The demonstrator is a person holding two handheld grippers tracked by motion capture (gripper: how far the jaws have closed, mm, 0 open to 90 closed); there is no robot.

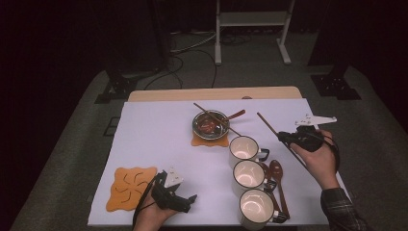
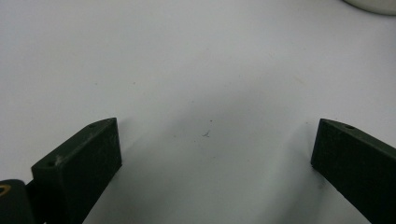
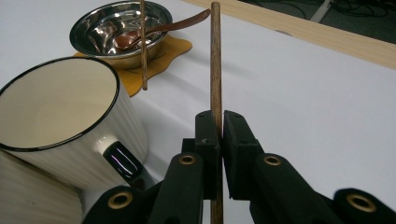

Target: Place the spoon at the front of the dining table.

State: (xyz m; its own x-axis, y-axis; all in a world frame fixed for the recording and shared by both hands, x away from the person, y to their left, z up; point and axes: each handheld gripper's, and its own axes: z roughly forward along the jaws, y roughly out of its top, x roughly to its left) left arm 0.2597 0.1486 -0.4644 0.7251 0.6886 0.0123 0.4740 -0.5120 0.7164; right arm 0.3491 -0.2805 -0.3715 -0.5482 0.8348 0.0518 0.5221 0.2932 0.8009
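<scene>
Nearest the person, the left gripper [image 1: 185, 203] rested low on the white tabletop [image 1: 159, 134], its jaws wide apart and empty. Farther out, the right gripper [image 3: 218, 126] had its jaws clamped on a wooden chopstick [image 3: 215, 60], held above the tabletop beside the nearest mug [image 3: 60, 116]. Beyond lay the steel bowl [image 3: 116, 28] with another chopstick [image 3: 143, 46] across it. Gripped off-centre, the thin stick could pivot or slip, and might knock the mug.
</scene>
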